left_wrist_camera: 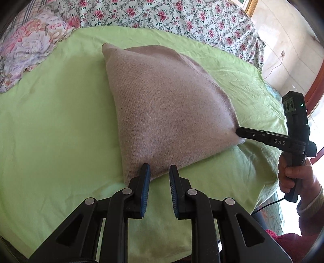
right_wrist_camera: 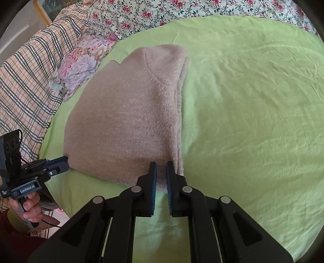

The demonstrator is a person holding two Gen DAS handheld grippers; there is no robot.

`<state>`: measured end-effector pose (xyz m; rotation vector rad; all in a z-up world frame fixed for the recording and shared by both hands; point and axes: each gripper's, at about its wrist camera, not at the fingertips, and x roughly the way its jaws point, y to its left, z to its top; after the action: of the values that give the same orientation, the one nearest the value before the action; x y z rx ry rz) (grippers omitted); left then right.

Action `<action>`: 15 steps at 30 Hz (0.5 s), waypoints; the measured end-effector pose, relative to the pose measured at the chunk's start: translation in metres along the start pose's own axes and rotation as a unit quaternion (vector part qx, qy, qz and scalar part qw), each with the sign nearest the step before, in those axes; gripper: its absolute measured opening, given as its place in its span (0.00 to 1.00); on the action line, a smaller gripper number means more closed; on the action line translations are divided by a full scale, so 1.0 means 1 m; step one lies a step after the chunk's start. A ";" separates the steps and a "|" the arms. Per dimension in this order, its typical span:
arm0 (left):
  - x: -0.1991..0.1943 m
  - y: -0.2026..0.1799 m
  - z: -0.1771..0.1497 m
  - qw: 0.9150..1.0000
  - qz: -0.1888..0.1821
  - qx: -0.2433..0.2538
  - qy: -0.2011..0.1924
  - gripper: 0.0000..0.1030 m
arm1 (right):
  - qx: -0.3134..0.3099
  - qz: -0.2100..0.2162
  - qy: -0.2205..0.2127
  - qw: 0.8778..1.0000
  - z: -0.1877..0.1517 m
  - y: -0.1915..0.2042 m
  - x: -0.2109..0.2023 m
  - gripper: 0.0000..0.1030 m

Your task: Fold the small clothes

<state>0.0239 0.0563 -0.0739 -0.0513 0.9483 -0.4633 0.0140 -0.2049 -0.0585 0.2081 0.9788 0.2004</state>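
Two grippers grip one folded sweater (left_wrist_camera: 162, 105) by its near corners.
Sweater lies flat on the green sheet (left_wrist_camera: 50, 121), mid-bed. Left gripper (left_wrist_camera: 160, 172): jaws narrowed to a small gap, the near-left corner of the knit between the pads. Right gripper (right_wrist_camera: 161, 170): jaws likewise nearly closed on the near-right corner. Floral bedding (right_wrist_camera: 158, 14) and a plaid cover (right_wrist_camera: 26, 81) border the sheet beyond.

left claw (left_wrist_camera: 160, 172): fingers clamped on cloth edge | right claw (right_wrist_camera: 161, 170): clamped likewise, held level
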 end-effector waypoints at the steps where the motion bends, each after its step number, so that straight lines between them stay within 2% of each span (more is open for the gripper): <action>1: -0.001 0.000 -0.002 1.000 0.002 0.001 0.003 0.19 | 0.004 -0.002 0.000 1.000 -0.001 0.000 -0.003 0.10; 6: -0.010 0.003 -0.011 1.000 0.014 0.001 0.017 0.19 | 0.007 -0.036 0.000 0.999 -0.009 0.001 -0.018 0.12; 8: -0.021 0.003 -0.013 1.000 0.015 0.001 0.010 0.26 | 0.015 -0.028 -0.007 0.999 -0.013 0.001 -0.029 0.24; 10: -0.029 0.006 -0.011 1.000 0.018 -0.006 0.005 0.50 | 0.021 -0.024 -0.018 0.999 -0.014 0.003 -0.038 0.35; 15: -0.047 0.005 0.003 0.999 0.034 -0.021 -0.018 0.52 | 0.018 -0.004 -0.036 0.999 -0.014 0.017 -0.052 0.36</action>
<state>0.0050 0.0796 -0.0370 -0.0650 0.9217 -0.3786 -0.0278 -0.2012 -0.0201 0.2424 0.9129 0.1666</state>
